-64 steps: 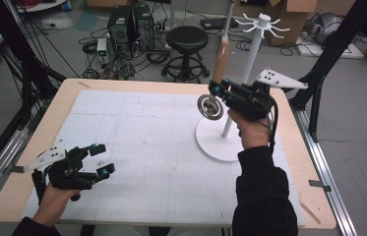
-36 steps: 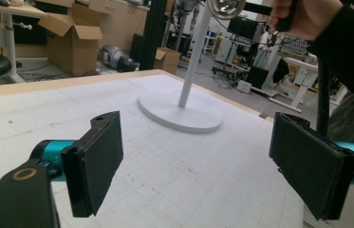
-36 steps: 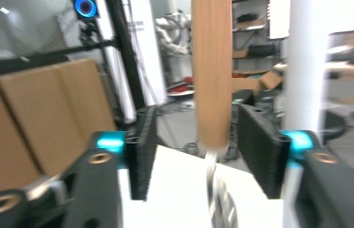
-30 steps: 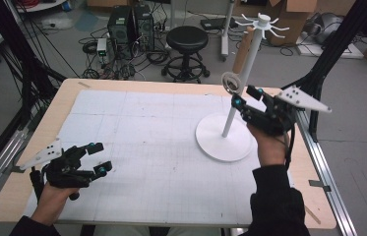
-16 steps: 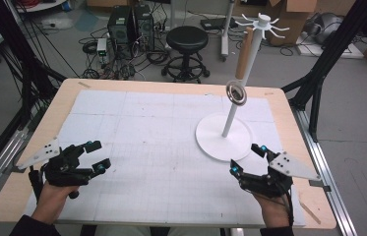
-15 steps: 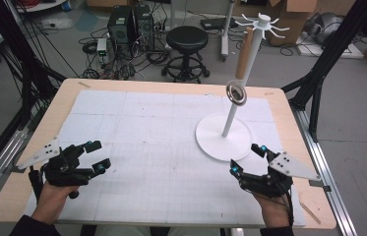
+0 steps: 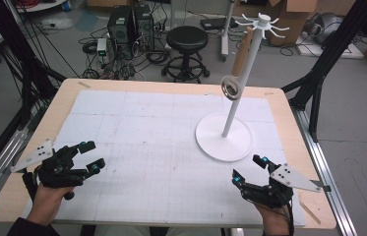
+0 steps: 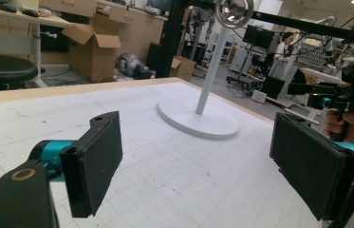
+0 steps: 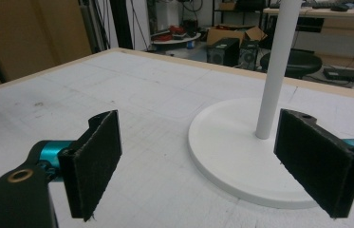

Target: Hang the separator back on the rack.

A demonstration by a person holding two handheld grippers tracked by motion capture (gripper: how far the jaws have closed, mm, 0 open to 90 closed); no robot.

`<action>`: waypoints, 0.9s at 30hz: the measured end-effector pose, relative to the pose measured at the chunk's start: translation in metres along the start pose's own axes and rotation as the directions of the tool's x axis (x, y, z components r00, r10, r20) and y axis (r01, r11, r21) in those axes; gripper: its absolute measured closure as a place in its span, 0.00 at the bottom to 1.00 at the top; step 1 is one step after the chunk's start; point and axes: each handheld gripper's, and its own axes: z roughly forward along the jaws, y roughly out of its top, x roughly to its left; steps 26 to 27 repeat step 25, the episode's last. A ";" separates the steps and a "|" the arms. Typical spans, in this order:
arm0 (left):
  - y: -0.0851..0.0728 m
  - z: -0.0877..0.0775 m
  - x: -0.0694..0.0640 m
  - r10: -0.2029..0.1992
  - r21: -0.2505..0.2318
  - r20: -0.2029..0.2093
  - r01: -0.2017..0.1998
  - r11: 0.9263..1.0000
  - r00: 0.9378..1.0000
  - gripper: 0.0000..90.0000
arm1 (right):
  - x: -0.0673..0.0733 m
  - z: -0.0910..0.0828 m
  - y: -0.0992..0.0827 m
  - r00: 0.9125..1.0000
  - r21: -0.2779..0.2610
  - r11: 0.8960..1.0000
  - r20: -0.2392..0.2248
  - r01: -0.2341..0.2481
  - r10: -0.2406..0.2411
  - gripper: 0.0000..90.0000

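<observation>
On the gridded counter (image 7: 137,132), a metal ring (image 7: 230,88) is seen hung on the white stand (image 7: 224,142), while both the left hand-held gripper (image 7: 88,156) and right hand-held gripper (image 7: 248,169) are held wide and empty near the front edge, seemingly parked.

High view: we look forward and down from above the person's side onto the whole table (image 7: 171,86).
Left gripper view: we sit low, close behind its jaws, facing across the mat toward the white stand (image 8: 198,118).
Right gripper view: we sit low, facing the stand's base (image 9: 231,152) from near.
Shared: all three views take in the stand and the gridded mat (image 7: 146,132).
</observation>
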 end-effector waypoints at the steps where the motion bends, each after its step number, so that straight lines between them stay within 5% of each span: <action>1: 0.000 0.001 0.000 0.000 0.001 0.001 0.000 1.000 1.000 0.20 | 0.000 0.000 0.000 1.000 0.000 1.000 0.001 0.001 -0.001 0.16; 27: -0.006 0.006 0.001 -0.003 0.022 -0.001 0.003 1.000 1.000 0.20 | -0.006 -0.002 -0.003 1.000 -0.005 1.000 0.015 -0.011 0.011 0.16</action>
